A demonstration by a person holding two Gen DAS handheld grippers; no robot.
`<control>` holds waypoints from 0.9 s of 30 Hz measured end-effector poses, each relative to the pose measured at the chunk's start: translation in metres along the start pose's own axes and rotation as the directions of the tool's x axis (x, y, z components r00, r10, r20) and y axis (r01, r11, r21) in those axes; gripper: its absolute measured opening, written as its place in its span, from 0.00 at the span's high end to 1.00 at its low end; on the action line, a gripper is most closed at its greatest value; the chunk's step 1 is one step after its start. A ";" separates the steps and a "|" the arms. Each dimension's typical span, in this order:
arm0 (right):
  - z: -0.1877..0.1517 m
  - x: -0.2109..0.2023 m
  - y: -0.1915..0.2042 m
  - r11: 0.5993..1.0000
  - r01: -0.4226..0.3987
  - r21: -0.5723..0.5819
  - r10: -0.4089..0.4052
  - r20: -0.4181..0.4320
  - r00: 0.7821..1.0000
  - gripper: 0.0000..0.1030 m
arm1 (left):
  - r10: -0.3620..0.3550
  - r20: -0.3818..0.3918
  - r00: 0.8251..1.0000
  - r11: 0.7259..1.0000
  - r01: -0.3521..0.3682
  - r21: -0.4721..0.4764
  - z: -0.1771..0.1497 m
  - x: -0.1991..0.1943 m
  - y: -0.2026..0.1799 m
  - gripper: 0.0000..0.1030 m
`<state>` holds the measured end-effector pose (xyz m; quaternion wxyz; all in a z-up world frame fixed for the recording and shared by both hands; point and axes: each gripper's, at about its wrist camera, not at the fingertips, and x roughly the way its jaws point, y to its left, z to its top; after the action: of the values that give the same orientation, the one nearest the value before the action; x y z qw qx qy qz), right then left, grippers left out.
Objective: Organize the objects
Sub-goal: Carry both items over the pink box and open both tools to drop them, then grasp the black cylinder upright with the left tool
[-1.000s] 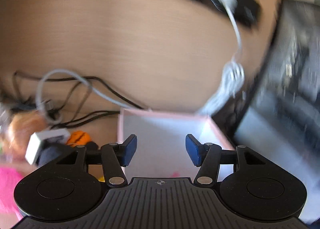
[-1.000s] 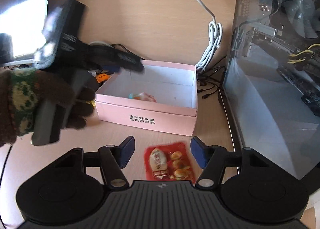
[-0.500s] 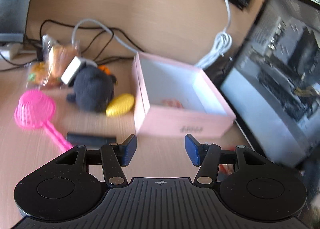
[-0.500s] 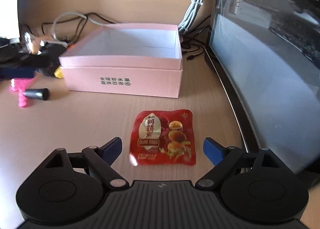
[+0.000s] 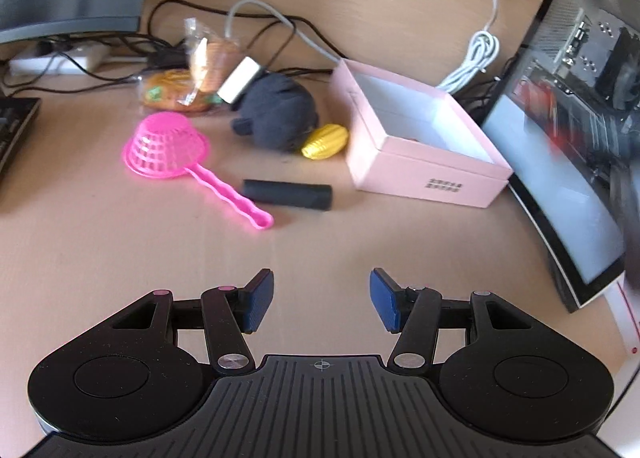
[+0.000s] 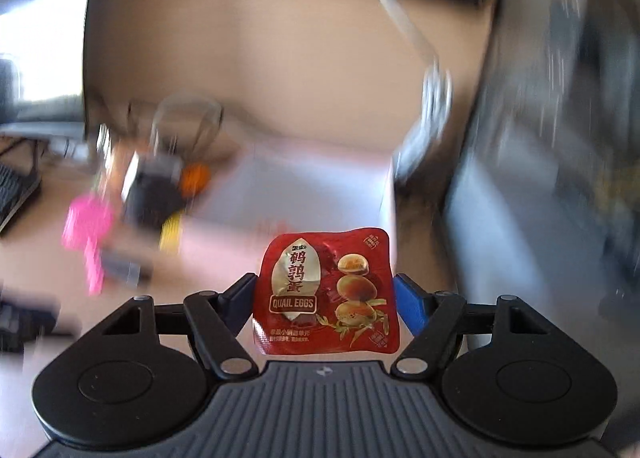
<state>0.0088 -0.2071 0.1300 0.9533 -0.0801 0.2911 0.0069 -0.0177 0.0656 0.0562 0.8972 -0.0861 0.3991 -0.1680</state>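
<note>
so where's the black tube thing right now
In the left wrist view the black tube lies flat on the desk, between the pink strainer's handle and the pink box.

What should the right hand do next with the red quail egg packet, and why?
Probably carry it forward over the pink box and let it go there. The quail egg packet sits upright between the closing jaws of the right gripper, off the desk, and the box stands open just ahead. The left gripper is empty and out of the way.
</note>
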 end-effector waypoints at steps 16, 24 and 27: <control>-0.042 0.009 0.035 0.999 0.008 0.035 -0.005 -0.078 0.997 0.00 | 0.028 0.042 0.999 0.998 -0.030 0.058 0.049 0.029 -0.003 0.44; -0.092 -0.008 0.038 0.999 -0.045 0.025 0.049 -0.160 0.986 0.00 | 0.047 -0.003 0.999 0.926 -0.043 0.374 0.056 0.064 -0.020 0.44; -0.097 -0.003 0.032 0.996 -0.056 0.064 0.067 -0.198 0.978 0.00 | 0.033 -0.029 0.999 0.851 -0.013 0.526 0.056 0.071 -0.028 0.44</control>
<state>-0.0492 -0.1901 0.0475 0.9204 -0.0435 0.3879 0.0197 0.0625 0.0148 0.0529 0.8810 0.1702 0.3557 -0.2615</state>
